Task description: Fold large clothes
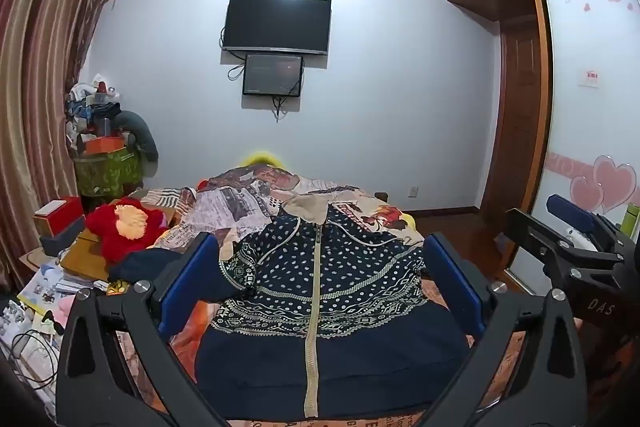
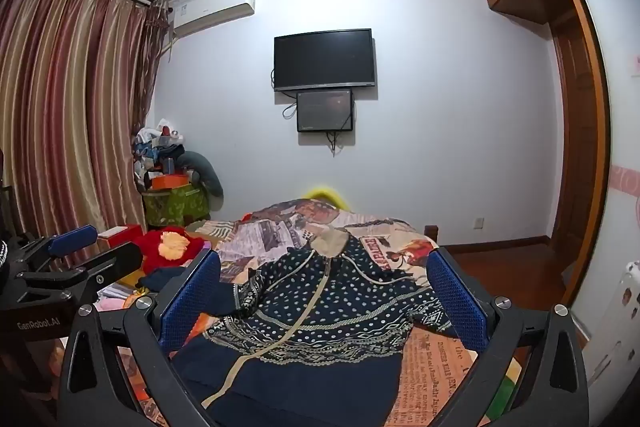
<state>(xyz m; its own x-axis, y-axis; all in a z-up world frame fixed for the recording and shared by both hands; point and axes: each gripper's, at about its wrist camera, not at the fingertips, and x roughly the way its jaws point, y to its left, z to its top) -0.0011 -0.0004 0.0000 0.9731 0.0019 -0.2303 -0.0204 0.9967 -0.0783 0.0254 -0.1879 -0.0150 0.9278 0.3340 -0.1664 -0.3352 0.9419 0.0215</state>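
the navy zip jacket (image 1: 320, 291) lies flat, front up, along the near edge of the bed (image 1: 384, 219). left tongs (image 1: 320, 279) and right tongs (image 2: 324, 291) hover over it, released and empty. folding seems not begun; next, each should take a sleeve.

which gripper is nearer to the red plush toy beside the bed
Left. The left gripper hovers open over the jacket with the red plush toy just off its left finger. The right gripper, also open, sits farther right, with the left gripper between it and the toy.
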